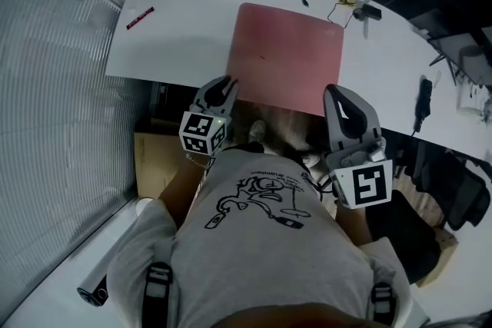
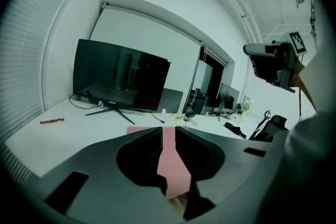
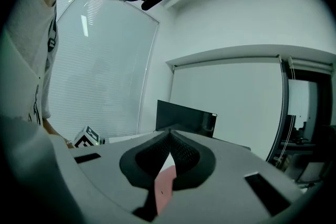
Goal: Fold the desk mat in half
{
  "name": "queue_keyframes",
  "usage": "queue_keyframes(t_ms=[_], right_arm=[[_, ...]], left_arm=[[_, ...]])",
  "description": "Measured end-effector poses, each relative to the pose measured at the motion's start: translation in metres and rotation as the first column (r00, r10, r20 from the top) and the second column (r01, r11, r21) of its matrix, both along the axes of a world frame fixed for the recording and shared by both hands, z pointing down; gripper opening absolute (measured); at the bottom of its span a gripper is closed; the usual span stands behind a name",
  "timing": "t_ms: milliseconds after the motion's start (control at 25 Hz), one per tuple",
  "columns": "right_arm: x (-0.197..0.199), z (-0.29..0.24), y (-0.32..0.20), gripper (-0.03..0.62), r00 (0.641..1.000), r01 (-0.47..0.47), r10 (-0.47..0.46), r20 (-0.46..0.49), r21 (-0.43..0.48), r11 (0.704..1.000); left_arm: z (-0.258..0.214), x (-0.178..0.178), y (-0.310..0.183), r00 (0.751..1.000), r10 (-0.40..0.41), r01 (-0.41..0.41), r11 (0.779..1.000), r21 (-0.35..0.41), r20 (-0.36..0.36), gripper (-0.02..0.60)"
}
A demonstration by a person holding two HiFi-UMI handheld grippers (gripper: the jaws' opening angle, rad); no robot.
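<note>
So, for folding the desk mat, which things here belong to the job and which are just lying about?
Belong to the job: pink desk mat, left claw, right claw.
Just lying about: monitor, red pen, cables.

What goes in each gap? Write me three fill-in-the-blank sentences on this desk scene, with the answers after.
The desk mat lying flat on the white table is ____ in colour. The left gripper grips nothing; its jaws stand ____. In the head view the red pen lies to the mat's ____.
Missing words: pink; apart; left.
</note>
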State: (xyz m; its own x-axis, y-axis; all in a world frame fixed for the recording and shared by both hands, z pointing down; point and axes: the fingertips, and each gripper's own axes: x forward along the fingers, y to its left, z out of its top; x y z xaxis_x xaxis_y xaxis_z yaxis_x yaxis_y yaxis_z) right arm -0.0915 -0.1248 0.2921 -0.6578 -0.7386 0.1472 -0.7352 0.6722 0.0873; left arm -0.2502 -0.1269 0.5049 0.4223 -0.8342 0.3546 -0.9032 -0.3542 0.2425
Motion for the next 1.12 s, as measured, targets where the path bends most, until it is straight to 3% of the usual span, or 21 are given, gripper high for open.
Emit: queue_keyframes(t_ms=[400, 680, 880, 1120], right_arm=[[0.009, 0.006, -0.012, 0.006, 1.0, -0.004, 0.003, -0.021, -0.001, 1.0], [0.012, 0.011, -0.021, 0.006, 1.0, -0.01, 0.009, -0.018, -0.016, 1.0], [0.014, 0.021, -0.023, 0.006, 0.997, 0.02, -0.022, -0.07, -0.021, 1.0], [0.011, 0.025, -0.026, 0.006, 0.998, 0.016, -0.018, -0.057, -0.036, 0.999]], left_arm=[[0.118, -0.022, 0.003, 0.998, -0.071, 0.069, 0.973, -0.22, -0.001, 0.103], [0.182, -0.04, 0.014, 0.993, -0.12, 0.117, 0.93, -0.348, 0.014, 0.129], [0.216, -0.047, 0.021, 0.988, -0.156, 0.132, 0.891, -0.435, -0.019, 0.148], [0.251, -0.053, 0.028, 0.975, -0.206, 0.135, 0.841, -0.524, -0.081, 0.165]])
